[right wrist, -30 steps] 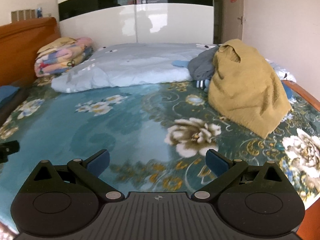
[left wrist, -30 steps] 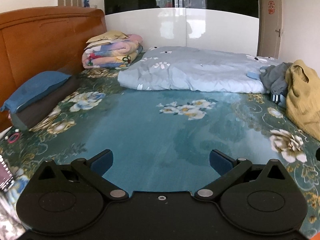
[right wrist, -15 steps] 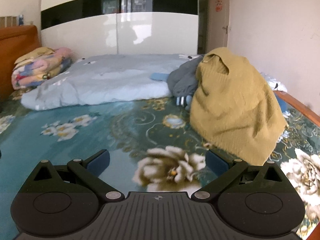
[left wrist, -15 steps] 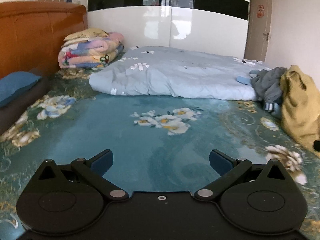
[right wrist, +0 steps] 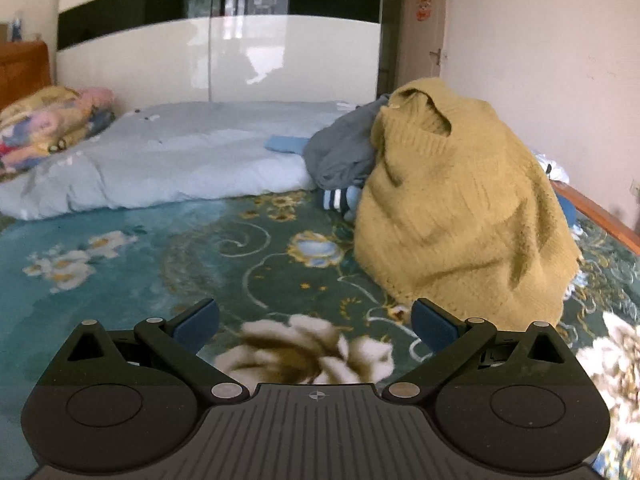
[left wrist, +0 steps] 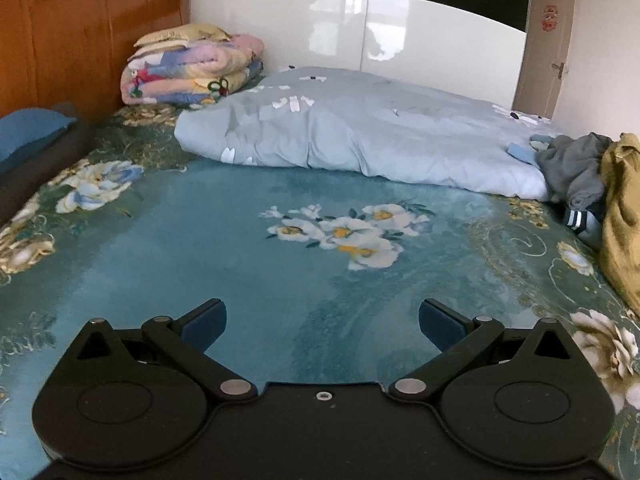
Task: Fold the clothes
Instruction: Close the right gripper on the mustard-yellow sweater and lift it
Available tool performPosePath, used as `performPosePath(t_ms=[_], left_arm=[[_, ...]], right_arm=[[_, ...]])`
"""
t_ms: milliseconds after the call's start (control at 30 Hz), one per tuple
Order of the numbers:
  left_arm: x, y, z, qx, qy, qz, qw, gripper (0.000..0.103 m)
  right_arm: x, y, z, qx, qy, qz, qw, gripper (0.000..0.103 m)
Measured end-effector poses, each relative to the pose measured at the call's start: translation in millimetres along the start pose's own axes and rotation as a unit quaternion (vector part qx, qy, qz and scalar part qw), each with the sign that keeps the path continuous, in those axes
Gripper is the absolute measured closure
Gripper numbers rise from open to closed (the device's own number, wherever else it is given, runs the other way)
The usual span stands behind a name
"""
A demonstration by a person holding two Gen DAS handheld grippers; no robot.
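The left gripper [left wrist: 322,319] now faces further toward the mustard sweater [right wrist: 460,216] than 1 second ago: the blue pillow [left wrist: 30,132] slides to the frame's far left edge, the folded quilt stack [left wrist: 192,70] sits more central, and the phone-like object once at the lower left is gone from view. The right gripper [right wrist: 315,320] stands closer to that sweater, which looms larger and now reaches down beside its right finger [right wrist: 434,326]. The grey garment [right wrist: 344,152] behind the sweater also appears nearer, and the wooden headboard [right wrist: 24,68] shrinks to a sliver.
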State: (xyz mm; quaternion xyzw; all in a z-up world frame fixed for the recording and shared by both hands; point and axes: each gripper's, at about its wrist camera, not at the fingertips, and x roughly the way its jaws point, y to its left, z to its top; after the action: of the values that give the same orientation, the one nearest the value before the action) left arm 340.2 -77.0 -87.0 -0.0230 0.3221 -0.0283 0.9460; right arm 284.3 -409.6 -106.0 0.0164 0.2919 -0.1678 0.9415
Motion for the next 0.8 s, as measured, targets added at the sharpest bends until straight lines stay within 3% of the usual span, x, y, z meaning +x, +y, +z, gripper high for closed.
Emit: performPosePath(t_ms=[133,400,600,700,733,800], left_arm=[[14.5,0.3,1.6,0.000,0.005,0.001,1.0000,0.001],[42.7,0.3,5.2,0.001,0.013,0.005,0.9999,0.001],[60.1,3.3,10.3,-0.006,0.016,0.015,0.9997,0.001],[65.2,5.2,11.2,-0.006,0.016,0.018,0.9997,0.001],[65.9,6.0,10.8,-0.005,0.016,0.018,0.9997,0.001],[67.2,7.5,10.0,-0.004,0.017,0.019,0.9997,0.001]], right_arm=[[39.6,-6.3,7.3,-0.017,0.007,-0.047,0.999,0.000],[112.3,-29.9,10.7,-0.011,0.036,-0.085,0.996,0.000],[145.6,-39.1,5.8,0.006,0.053,-0.074,0.996,0.001],[161.3,-41.1,5.1,0.013,0.062,-0.082,0.995,0.015],[165.5,-42.1,5.7,0.016,0.064,-0.086,0.994,0.026],[172.2,-45.2,6.7,0.027,0.062,-0.085,0.994,0.029]])
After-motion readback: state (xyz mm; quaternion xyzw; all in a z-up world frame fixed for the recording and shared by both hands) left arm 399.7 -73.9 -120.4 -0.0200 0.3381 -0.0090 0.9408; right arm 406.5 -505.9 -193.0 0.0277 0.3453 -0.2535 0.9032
